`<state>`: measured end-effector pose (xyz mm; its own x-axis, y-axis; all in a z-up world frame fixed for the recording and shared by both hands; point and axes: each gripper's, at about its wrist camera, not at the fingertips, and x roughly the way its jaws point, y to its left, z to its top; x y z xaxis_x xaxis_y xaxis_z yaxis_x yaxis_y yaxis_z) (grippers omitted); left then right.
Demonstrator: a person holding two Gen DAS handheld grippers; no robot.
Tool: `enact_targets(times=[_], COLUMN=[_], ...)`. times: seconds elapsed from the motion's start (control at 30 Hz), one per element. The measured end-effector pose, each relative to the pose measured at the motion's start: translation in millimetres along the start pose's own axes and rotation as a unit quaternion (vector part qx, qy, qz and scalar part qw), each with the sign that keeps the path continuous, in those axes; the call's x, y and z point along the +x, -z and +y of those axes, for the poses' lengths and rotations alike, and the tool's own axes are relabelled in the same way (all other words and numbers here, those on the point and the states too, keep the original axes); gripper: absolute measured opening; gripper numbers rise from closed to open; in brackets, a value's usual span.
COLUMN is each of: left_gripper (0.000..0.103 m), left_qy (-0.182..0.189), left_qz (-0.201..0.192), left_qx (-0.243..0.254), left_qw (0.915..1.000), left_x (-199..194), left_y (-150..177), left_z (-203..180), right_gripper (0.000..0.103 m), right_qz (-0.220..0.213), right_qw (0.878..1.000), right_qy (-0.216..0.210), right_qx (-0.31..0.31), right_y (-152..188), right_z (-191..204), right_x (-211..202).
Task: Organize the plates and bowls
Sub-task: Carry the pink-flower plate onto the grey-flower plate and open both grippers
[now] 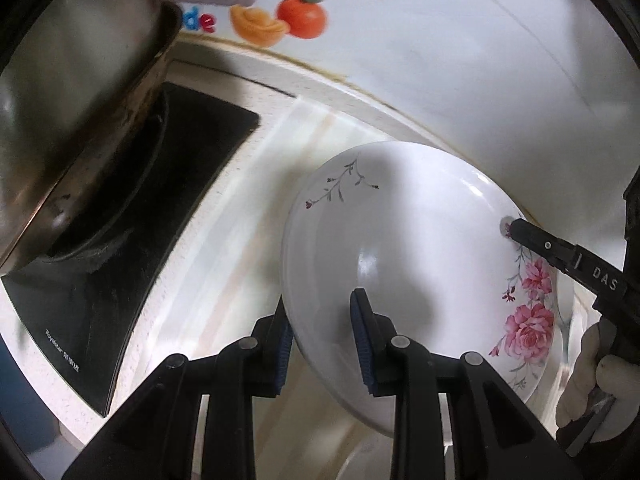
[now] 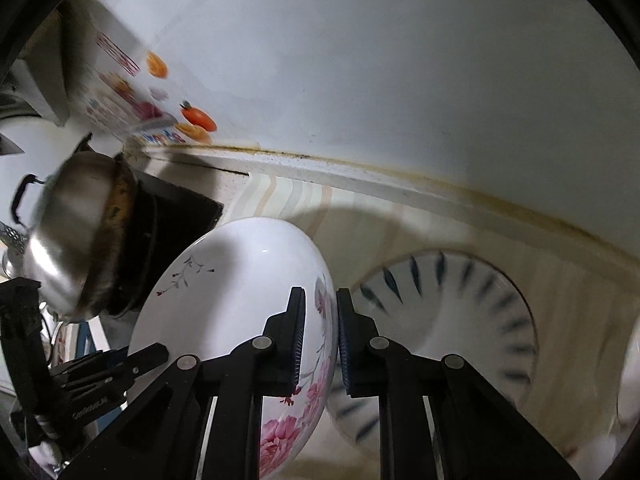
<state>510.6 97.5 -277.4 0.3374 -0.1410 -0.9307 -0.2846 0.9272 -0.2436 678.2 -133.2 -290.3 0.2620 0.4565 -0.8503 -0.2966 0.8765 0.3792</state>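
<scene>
A white bowl with pink roses (image 1: pixel 416 248) is held tilted above the counter by both grippers. My left gripper (image 1: pixel 322 320) is shut on its near rim, one finger inside and one outside. My right gripper (image 2: pixel 320 336) is shut on the opposite rim, by the roses; in the left wrist view its fingers (image 1: pixel 560 256) reach in from the right. The bowl also shows in the right wrist view (image 2: pixel 232 292). A white plate with dark blue dashes (image 2: pixel 472 312) lies on the counter behind and right of the bowl.
A steel pot (image 1: pixel 76 100) sits on a black cooktop (image 1: pixel 168 184) at the left. A white wall with fruit stickers (image 1: pixel 300 16) backs the striped counter (image 1: pixel 256 216). Another white dish edge (image 2: pixel 628 392) shows at the far right.
</scene>
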Motion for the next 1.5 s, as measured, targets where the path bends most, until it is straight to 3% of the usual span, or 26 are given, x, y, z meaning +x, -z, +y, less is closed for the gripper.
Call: enact_targets(times=[0.43, 0.8, 1.2, 1.5], left_gripper=[0.025, 0.025, 0.025, 0.025], left_qy=[0.027, 0.016, -0.017, -0.042], left_qz=[0.012, 0.054, 0.095, 0.097], left_qx=[0.1, 0.169, 0.197, 0.205], left_qw=[0.9946, 0.9841, 0.9757, 0.973], left_x=[-33.4, -1.0, 39.3, 43.1], left_y=[59.5, 108.4, 140.8, 147.5], left_z=[-37.9, -59.5, -63.4, -68.1], right_gripper=[0.017, 0.017, 0.017, 0.017], right_qz=[-0.023, -0.011, 0.031, 0.057], right_qw=[0.996, 0.988, 0.982, 0.982], right_qy=[0.022, 0.036, 0.039, 0.033], right_qx=[0.08, 0.153, 0.18, 0.18], right_y=[132.0, 231.0, 277.8, 282.2], right_z=[-28.3, -61.8, -80.5, -81.9], right_x=[-86.0, -103.2, -78.1, -63.5])
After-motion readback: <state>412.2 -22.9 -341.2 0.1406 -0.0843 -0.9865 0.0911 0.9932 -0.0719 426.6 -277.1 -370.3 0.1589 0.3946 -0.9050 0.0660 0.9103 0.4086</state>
